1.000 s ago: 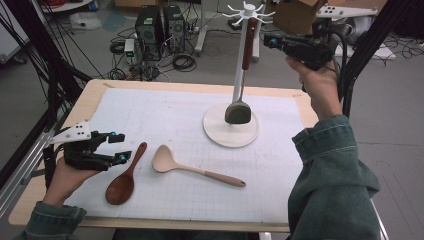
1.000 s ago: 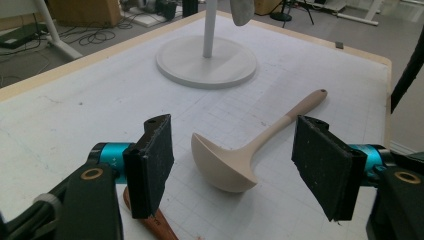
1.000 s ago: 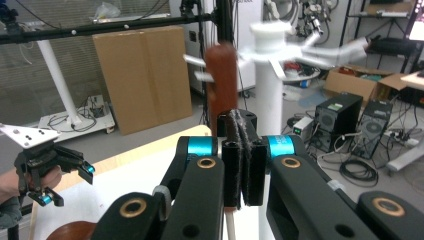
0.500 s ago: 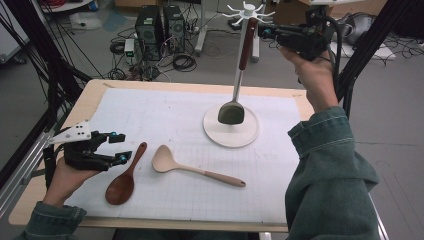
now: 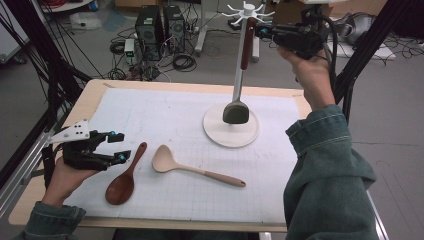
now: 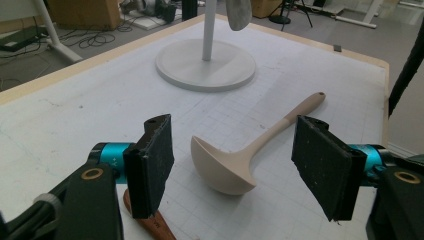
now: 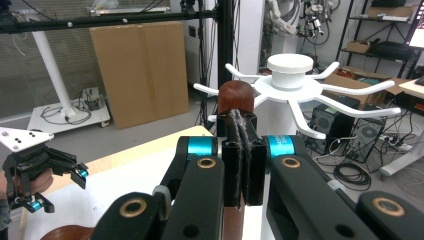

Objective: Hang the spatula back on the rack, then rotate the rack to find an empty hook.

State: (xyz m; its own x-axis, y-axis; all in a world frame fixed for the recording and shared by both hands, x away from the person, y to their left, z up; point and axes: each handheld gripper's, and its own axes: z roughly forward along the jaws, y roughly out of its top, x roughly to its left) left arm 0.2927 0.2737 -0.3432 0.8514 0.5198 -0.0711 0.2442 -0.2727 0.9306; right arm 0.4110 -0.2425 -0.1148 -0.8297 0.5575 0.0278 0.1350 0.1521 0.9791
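Two jaws of the right gripper (image 7: 242, 150) clamp the brown handle of a spatula (image 5: 239, 80), hanging upright beside the hook rack (image 5: 248, 11) over its white base. Left gripper (image 6: 240, 172) gapes wide above the beige ladle (image 6: 240, 162); the high view adds a dark wooden spoon (image 5: 125, 177) beside it.

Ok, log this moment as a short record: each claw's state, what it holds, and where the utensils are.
right claw: shut on the spatula handle, raised beside the white hook rack
spatula head: hanging just above the rack's round base
left claw: open, holding nothing, low over the mat
beige ladle: lying on the mat, in front of the left claw
dark wooden spoon: lying on the mat beside the ladle
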